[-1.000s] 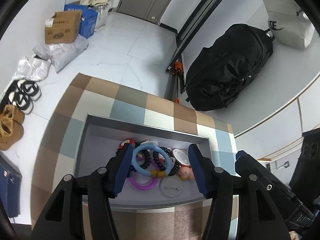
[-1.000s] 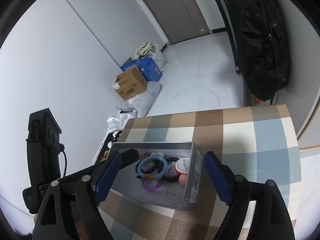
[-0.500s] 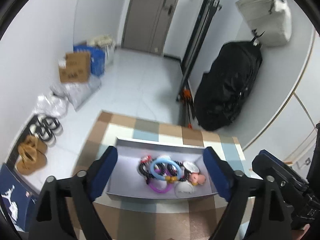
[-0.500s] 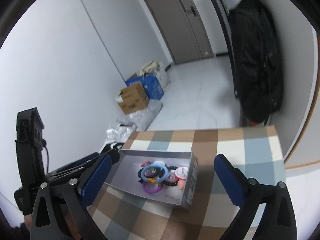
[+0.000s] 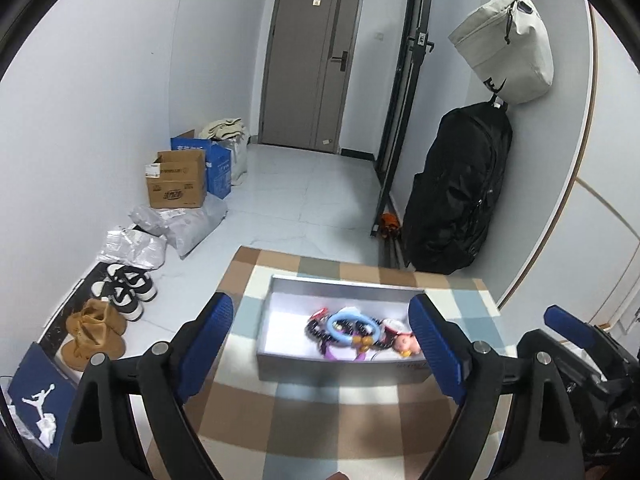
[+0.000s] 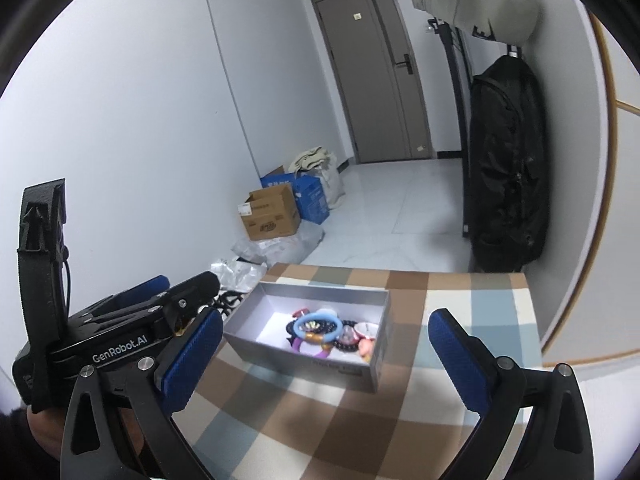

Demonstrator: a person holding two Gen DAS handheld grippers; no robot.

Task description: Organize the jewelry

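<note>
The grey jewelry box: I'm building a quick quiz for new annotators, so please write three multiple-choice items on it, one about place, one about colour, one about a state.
1. Where does the grey jewelry box stand?
A. on the checked tablecloth
B. on the floor
C. on a cardboard box

2. What colour is the big ring bracelet on top of the pile?
A. red
B. light blue
C. green

3. How is the right gripper?
A. shut on the bracelet
B. shut and empty
C. open, holding nothing

Answers: 1 A, checked cloth shows all around the box; 2 B, a pale blue hoop lies uppermost; 3 C, its pads stand wide apart, nothing between them.
</note>
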